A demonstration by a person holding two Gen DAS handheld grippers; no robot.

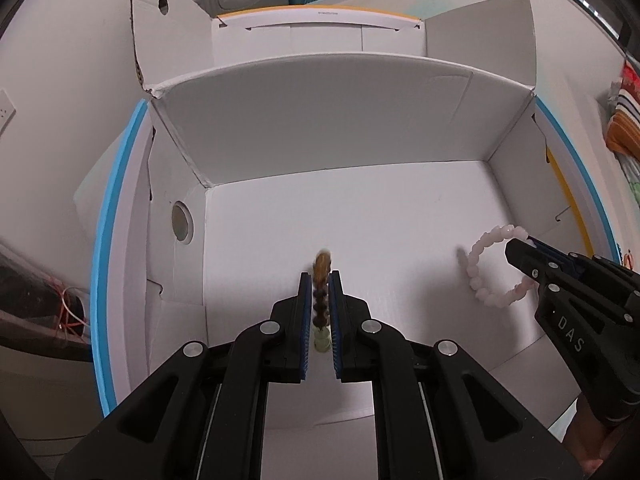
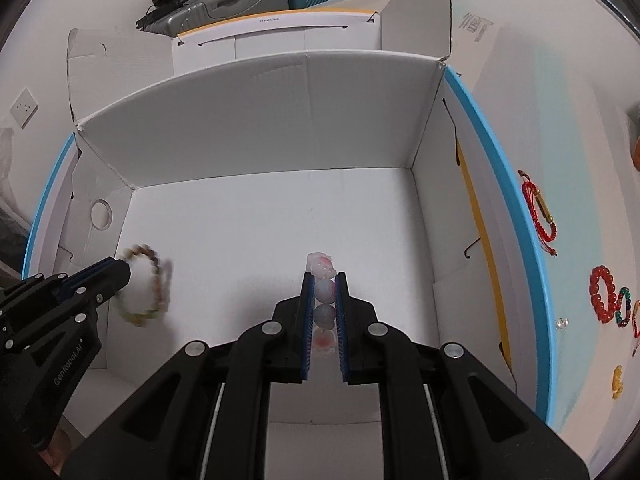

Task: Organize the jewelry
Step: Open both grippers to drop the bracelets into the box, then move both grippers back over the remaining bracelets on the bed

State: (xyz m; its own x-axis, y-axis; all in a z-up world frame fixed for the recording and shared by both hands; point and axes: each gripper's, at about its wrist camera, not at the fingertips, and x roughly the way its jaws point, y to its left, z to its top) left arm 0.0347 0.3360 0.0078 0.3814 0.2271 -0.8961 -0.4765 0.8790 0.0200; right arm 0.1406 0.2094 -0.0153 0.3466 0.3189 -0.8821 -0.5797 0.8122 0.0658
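Both grippers hang over the open white cardboard box (image 1: 320, 128). My left gripper (image 1: 320, 276) is shut on a brown and green bead bracelet (image 1: 322, 276), seen edge-on between its pads. In the right wrist view this bracelet (image 2: 146, 284) hangs as a blurred ring from the left gripper (image 2: 120, 270). My right gripper (image 2: 324, 278) is shut on a pale pink bead bracelet (image 2: 323, 288). In the left wrist view the pink bracelet (image 1: 486, 268) hangs as a ring from the right gripper (image 1: 516, 246). The box (image 2: 280, 120) holds nothing else in view.
Outside the box on the right, a light blue surface (image 2: 572, 208) holds a red cord bracelet (image 2: 538, 210), a red bead bracelet (image 2: 602, 294), a multicolour bead bracelet (image 2: 624, 306) and a small yellow piece (image 2: 617, 376). Box flaps stand up at the back. Suitcases (image 2: 224, 0) sit behind.
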